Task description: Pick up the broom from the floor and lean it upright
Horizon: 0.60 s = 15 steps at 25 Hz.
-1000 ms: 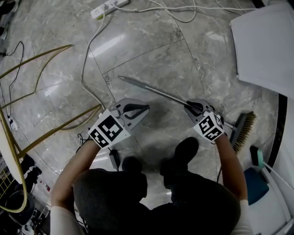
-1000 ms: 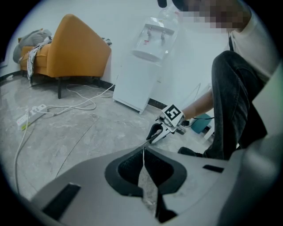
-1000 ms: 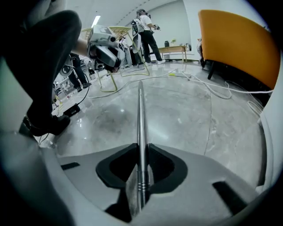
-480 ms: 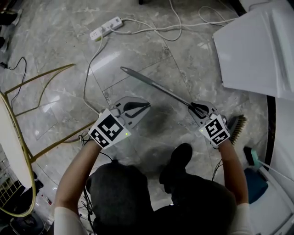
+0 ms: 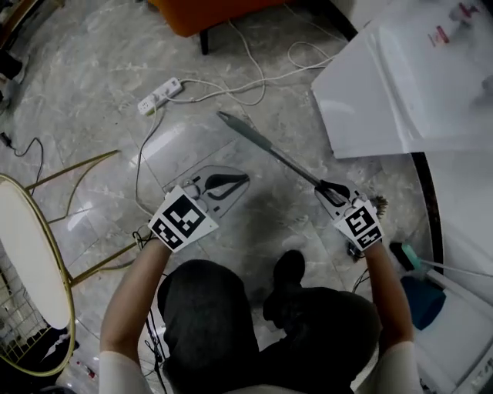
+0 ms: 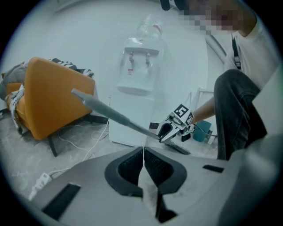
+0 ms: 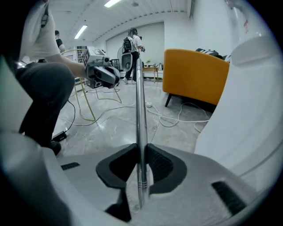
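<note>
The broom's metal handle (image 5: 269, 150) slants up and away from my right gripper (image 5: 330, 188), which is shut on it low down, near the head. In the right gripper view the handle (image 7: 140, 88) runs straight out between the pads (image 7: 160, 164). The bristle head (image 5: 378, 205) peeks out beside the right marker cube and also shows in the left gripper view as the bristle head (image 6: 179, 148). My left gripper (image 5: 233, 182) hovers left of the handle, apart from it, shut with nothing in its jaws (image 6: 143, 153).
An orange chair (image 5: 208, 11) stands at the back. A white power strip (image 5: 160, 94) and cables lie on the marble floor. A white water dispenser (image 5: 400, 85) is at the right, a gold wire-frame stool (image 5: 46, 254) at the left, and a blue dustpan (image 5: 424, 296) near my right foot.
Both grippers have risen. The broom has come up with the right gripper, its handle tilting steeper and its head drawn in under the gripper. The left gripper stays shut and empty.
</note>
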Available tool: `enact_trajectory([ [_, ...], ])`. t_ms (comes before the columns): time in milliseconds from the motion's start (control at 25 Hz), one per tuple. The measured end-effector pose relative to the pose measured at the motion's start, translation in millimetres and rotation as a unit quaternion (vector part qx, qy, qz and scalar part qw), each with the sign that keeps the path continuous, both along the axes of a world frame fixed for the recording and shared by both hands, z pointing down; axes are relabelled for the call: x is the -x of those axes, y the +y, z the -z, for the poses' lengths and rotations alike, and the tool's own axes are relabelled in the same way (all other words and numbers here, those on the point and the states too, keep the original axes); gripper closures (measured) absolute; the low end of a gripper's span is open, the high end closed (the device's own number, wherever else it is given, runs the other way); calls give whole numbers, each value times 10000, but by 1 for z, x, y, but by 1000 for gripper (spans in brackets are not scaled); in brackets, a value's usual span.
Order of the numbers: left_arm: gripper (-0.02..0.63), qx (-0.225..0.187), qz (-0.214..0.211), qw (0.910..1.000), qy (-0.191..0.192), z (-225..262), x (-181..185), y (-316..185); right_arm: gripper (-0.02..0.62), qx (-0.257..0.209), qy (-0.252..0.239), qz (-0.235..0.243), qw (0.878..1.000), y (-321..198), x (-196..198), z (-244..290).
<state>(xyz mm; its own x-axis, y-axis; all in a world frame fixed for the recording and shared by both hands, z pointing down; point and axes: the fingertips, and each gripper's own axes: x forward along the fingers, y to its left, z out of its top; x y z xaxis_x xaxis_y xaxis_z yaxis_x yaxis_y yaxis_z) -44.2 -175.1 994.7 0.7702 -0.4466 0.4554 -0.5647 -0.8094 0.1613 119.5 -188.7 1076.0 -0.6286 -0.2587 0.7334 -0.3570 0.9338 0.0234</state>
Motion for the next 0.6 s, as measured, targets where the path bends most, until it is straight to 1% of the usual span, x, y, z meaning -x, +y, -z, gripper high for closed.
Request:
enact_trajectory([
  [120, 595, -166, -80, 9998, -14, 32, -11, -3, 515, -230, -74, -151, 9996, -1, -14, 38],
  [320, 595, -452, -193, 9986, 186, 86, -32, -12, 516, -448, -139, -588, 9972, -10, -42, 84],
  [600, 595, -621, -443, 9966, 308, 129, -54, -10, 518, -695, -195, -1170, 9905, -17, -77, 128],
])
